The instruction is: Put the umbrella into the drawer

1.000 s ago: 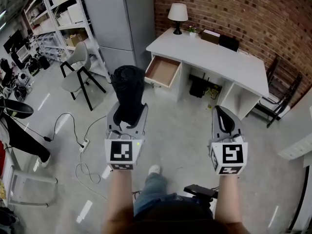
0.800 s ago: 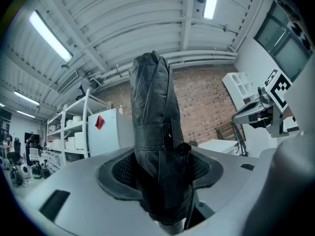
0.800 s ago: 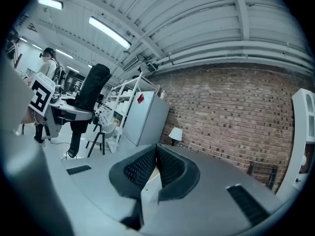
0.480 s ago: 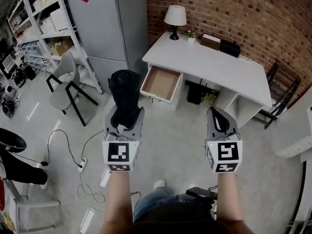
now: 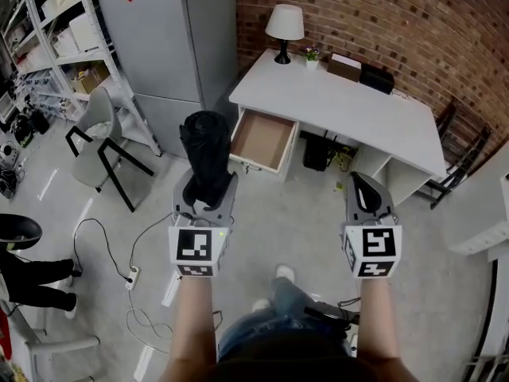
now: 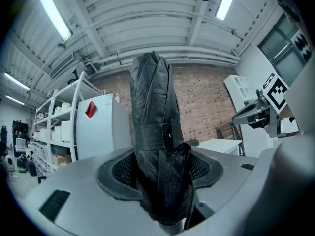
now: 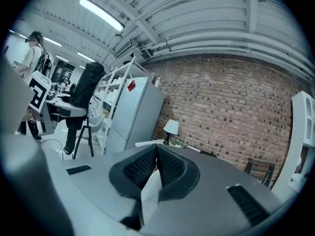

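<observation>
The desk (image 5: 342,106) stands at 12 o'clock, with its drawer (image 5: 262,139) pulled open at its 9 o'clock end. The folded umbrella (image 5: 208,146) stands upright, well short of the drawer, clamped low by the left gripper (image 5: 210,183). Hazard: the tall, unsupported top may tip or strike the drawer front. The right gripper (image 5: 362,183) is closed and holds nothing.

Left gripper (image 5: 207,191) jaws clamped on umbrella (image 5: 204,142); right gripper (image 5: 364,189) jaws closed.

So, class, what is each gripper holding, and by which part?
The left gripper clamps the folded black umbrella near one end, just past its strap; the right gripper is shut, empty.
</observation>
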